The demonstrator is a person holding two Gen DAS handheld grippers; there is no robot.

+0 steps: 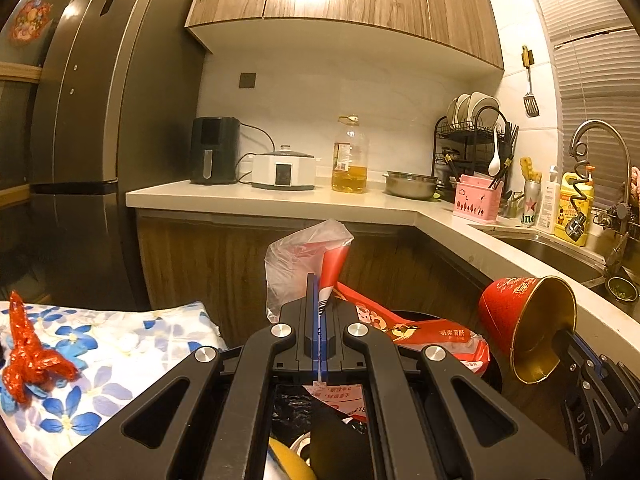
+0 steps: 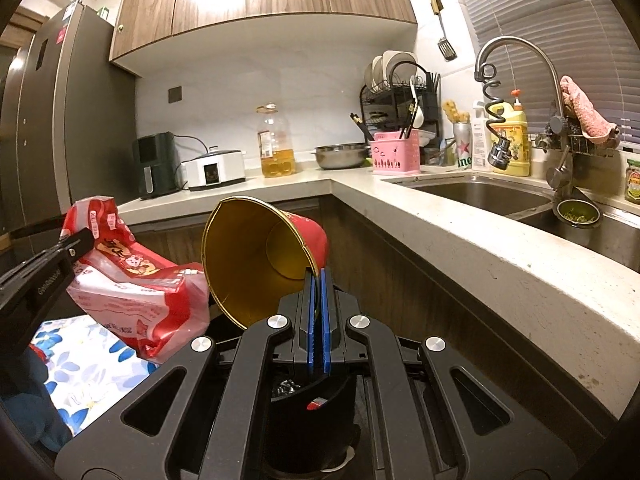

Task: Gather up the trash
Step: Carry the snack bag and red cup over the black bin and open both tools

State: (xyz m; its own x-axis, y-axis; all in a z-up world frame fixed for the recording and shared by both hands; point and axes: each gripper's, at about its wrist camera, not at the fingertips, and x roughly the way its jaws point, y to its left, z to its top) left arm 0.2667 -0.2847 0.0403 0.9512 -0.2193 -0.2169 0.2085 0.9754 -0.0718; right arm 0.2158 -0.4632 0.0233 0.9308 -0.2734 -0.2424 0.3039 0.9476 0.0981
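My left gripper (image 1: 317, 280) is shut on a red and clear plastic snack bag (image 1: 316, 256), holding it up over a black trash bin (image 1: 494, 364) that has wrappers inside. The same bag (image 2: 132, 280) shows at left in the right wrist view. My right gripper (image 2: 318, 274) is shut on the rim of a red paper cup with a gold lining (image 2: 256, 256), tilted on its side above the black bin (image 2: 312, 420). The cup (image 1: 528, 332) also shows at right in the left wrist view. A crumpled red wrapper (image 1: 28, 348) lies on the floral cloth (image 1: 120, 344).
An L-shaped counter (image 1: 280, 196) carries an air fryer (image 1: 215, 150), a cooker, an oil bottle (image 1: 350, 156), a steel bowl, a pink basket and a dish rack. A sink (image 2: 492, 196) with a faucet is at right. A fridge (image 1: 100, 120) stands at left.
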